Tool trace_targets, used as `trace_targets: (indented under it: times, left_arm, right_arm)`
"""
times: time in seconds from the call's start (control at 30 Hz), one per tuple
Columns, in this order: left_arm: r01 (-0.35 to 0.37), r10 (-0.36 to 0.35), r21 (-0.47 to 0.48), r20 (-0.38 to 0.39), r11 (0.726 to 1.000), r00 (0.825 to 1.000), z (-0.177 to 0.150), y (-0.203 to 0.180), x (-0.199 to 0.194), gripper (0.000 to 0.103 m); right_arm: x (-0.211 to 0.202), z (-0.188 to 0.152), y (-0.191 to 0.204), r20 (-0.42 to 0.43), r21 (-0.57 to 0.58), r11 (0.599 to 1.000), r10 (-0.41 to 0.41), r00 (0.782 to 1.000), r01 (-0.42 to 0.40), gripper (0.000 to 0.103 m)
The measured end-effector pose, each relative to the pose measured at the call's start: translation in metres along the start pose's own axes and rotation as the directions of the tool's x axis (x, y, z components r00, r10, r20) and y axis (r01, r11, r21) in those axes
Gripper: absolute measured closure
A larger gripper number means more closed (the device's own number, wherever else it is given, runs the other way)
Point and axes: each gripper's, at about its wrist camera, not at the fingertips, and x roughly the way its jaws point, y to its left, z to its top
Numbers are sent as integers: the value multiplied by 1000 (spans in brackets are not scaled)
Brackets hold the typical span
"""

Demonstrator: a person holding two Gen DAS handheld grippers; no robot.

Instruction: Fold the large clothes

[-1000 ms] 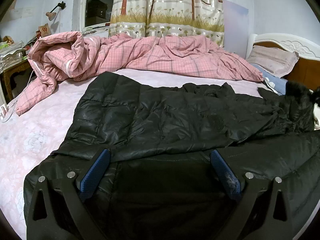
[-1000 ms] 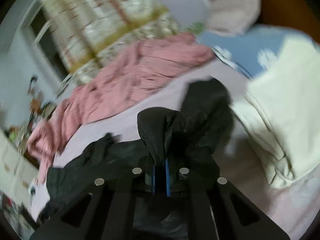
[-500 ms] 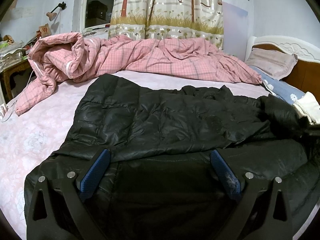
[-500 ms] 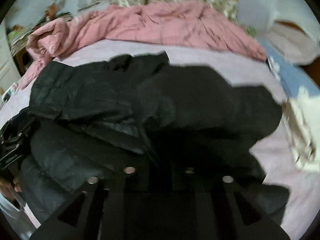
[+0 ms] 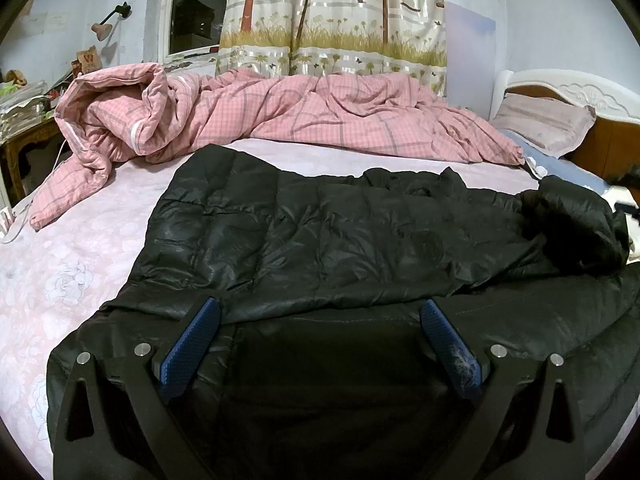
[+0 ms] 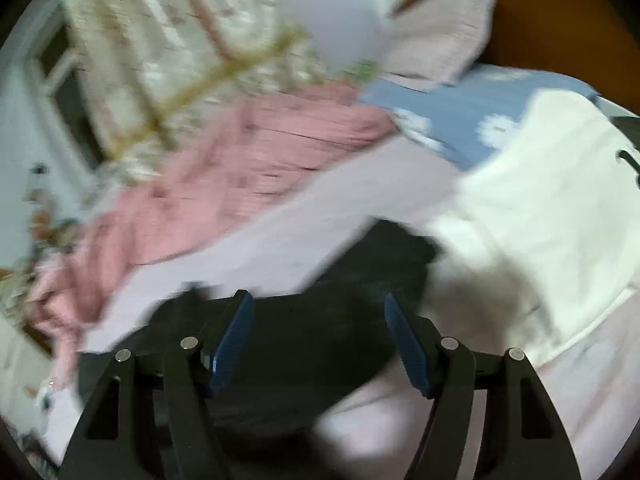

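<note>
A black quilted down jacket (image 5: 328,240) lies spread across the pink bed sheet (image 5: 80,264), with one side folded over its middle and a bunched part (image 5: 576,224) at the right. My left gripper (image 5: 320,312) is open, hovering low over the jacket's near edge, holding nothing. My right gripper (image 6: 318,308) is open and empty above the jacket's dark end (image 6: 328,320); this view is blurred by motion.
A rumpled pink checked quilt (image 5: 304,116) lies along the far side of the bed. A white garment (image 6: 540,208) and blue floral pillow (image 6: 472,120) lie at the right near the headboard (image 5: 592,96). A cluttered side table (image 5: 24,120) stands at the left.
My right gripper carried the jacket's end over onto the jacket, opened and let it go, then swung back toward the pillows. The left gripper stayed still.
</note>
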Motion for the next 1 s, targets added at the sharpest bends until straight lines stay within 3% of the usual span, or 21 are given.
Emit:
trace_targets:
  times: [0.13,0.2,0.27,0.33,0.37,0.4,0.47,0.6,0.67,0.77,0.87,1.0]
  left_arm:
    - [1,-1,4,-5,1000,1000,-2,-1,2,3]
    - [4,-4,6,-9,1000,1000,-3,-2,3,3]
    - [7,-7,7,-11,1000,1000,-4,-2,4,3]
    - [11,-11,8,-14,1000,1000,-4,-2,5,3]
    - [13,-13,8,-15,1000,1000,-4,-2,5,3]
    - [16,-16,6,-15,1000,1000,-3,-1,5,3]
    - [17,-17,4,-12,1000,1000,-3,-1,5,3]
    - [29,-30,15,20,999,999,0,-4,-3,6]
    - [36,-37,30,49,999,998,4,-7,-12,7]
    - [37,-40,34,110,999,993,11,-8,-31,8]
    - [54,-56,14,188,998,981,19,-3,-58,9]
    - [112,-99,-30,287,993,953,30,19,-94,9]
  right_arm:
    - [63,1,-44,-125,35,997,-70,990,75,33]
    - [88,-1,-63,-165,70,993,-84,983,96,48]
    - [106,-6,-76,-199,104,991,-57,978,79,54]
    - [107,-6,-77,-158,97,995,-10,987,25,66]
    - [107,-5,-76,-154,97,995,17,988,-2,93]
    - [107,-5,-75,-160,100,995,38,986,-22,101]
    - [97,-2,-64,-121,55,998,-4,993,11,101]
    - [29,17,-8,43,-102,995,-18,999,22,101]
    - [-22,21,34,138,-155,987,56,989,-34,101]
    - [-81,8,99,218,-272,959,148,965,-86,101]
    - [-116,-22,161,201,-331,926,257,945,-181,101]
    - [-114,-93,239,85,-422,866,331,940,-268,101]
